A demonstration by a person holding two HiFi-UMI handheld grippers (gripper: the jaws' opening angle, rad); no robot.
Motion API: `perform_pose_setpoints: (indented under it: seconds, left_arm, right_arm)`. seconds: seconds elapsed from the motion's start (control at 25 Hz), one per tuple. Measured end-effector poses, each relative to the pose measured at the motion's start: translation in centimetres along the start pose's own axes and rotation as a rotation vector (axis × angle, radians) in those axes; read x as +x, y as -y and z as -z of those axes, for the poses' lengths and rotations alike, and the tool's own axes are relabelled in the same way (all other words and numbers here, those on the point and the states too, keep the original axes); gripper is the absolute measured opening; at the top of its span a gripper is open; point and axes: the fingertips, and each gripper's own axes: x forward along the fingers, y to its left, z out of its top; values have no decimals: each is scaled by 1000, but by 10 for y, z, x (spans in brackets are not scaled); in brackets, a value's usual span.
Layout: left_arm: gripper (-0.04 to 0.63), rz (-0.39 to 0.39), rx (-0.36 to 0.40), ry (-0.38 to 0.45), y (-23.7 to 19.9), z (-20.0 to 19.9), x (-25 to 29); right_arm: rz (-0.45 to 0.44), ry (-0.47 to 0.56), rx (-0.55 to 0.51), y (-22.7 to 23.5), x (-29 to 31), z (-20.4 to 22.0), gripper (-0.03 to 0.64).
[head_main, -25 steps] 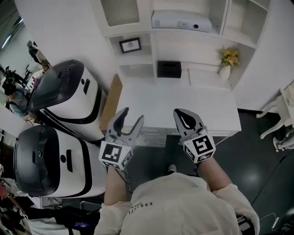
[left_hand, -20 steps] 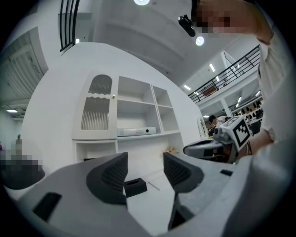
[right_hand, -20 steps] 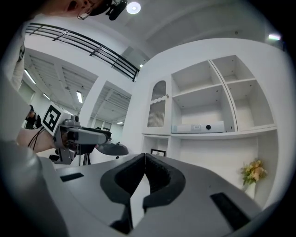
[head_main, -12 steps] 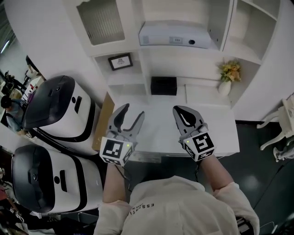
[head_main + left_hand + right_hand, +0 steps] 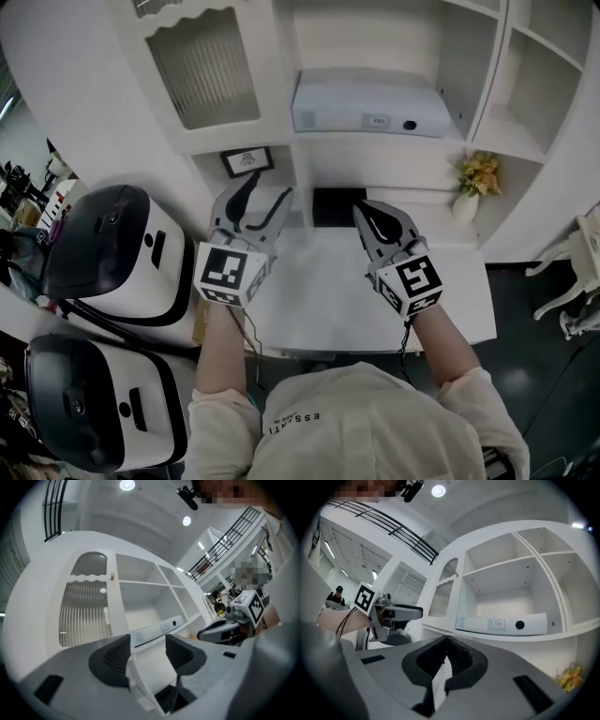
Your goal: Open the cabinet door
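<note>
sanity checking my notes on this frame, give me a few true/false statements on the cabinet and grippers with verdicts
1. The door is shut. True.
2. The left gripper grips the door's handle. False: its jaws are apart with nothing between them, below the door and not touching it.
3. The right gripper has its jaws together. True.
4. The flowers stand left of the projector. False: they stand to its right, one shelf lower.
</note>
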Motion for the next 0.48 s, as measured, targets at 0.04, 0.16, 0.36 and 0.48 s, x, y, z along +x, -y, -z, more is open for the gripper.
perform_pose_setpoints:
  seconds: [0.04, 0.16, 0.36, 0.48]
  left_arm:
    - [233, 0, 4, 14, -10, -7, 8]
    - [233, 3, 25, 52, -39, -29, 30]
    - [232, -8, 122, 91, -80, -70, 67]
    - [232, -15, 176, 123, -98, -95, 85]
  right_arm:
    - [5, 5, -3, 3, 8, -4, 15]
    - [13, 21, -7, 9, 30, -14, 15]
    - [21, 50, -38, 14, 60, -33, 15]
    - [30, 68, -63, 19, 74, -47, 15]
